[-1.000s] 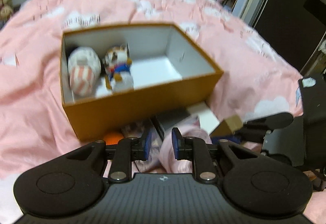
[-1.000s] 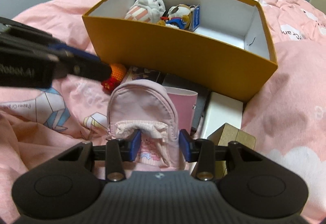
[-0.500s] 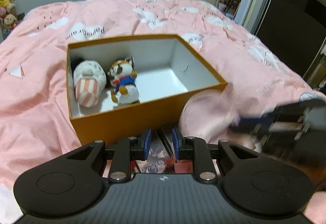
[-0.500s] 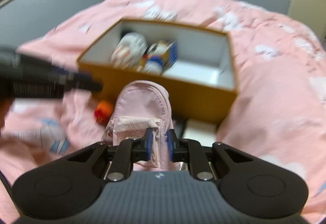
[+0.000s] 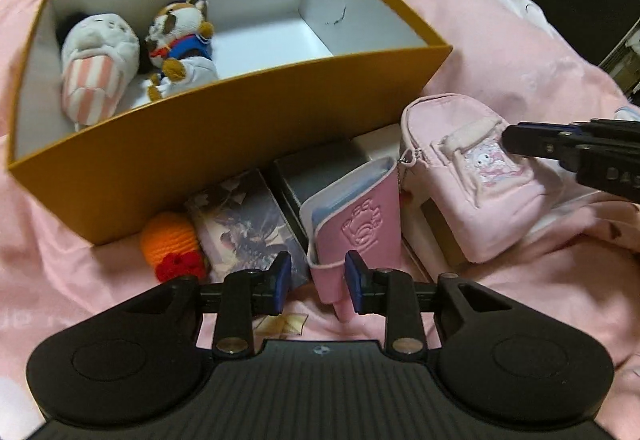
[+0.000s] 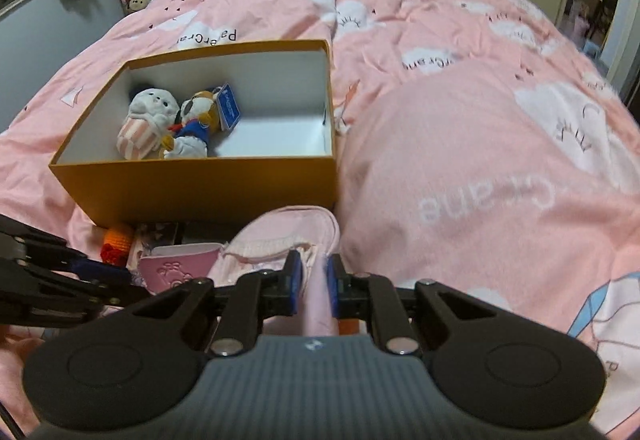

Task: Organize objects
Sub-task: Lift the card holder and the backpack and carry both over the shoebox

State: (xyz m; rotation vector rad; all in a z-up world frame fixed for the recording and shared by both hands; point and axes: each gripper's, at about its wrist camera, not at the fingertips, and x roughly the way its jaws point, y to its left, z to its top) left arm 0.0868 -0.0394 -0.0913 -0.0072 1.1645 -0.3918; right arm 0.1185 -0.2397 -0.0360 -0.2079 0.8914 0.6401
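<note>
An open orange box (image 5: 224, 143) (image 6: 200, 183) sits on the pink bed, with a striped plush (image 5: 96, 67) (image 6: 146, 123) and a dog plush (image 5: 180, 39) (image 6: 196, 123) at its left end. My right gripper (image 6: 311, 282) is shut on a small pink backpack (image 5: 476, 175) (image 6: 280, 240), held in front of the box. My left gripper (image 5: 314, 280) is open around the lower end of a pink card pouch (image 5: 356, 224) (image 6: 176, 268).
In front of the box lie an orange crochet toy (image 5: 172, 244) (image 6: 118, 240), a printed card pack (image 5: 244, 224), a dark box (image 5: 316, 167) and a white box (image 5: 380, 139). The pink duvet (image 6: 480, 159) bulges to the right.
My right gripper closed on the pink backpack and lifted it to the right. My left gripper moved down and now straddles the pink card pouch.
</note>
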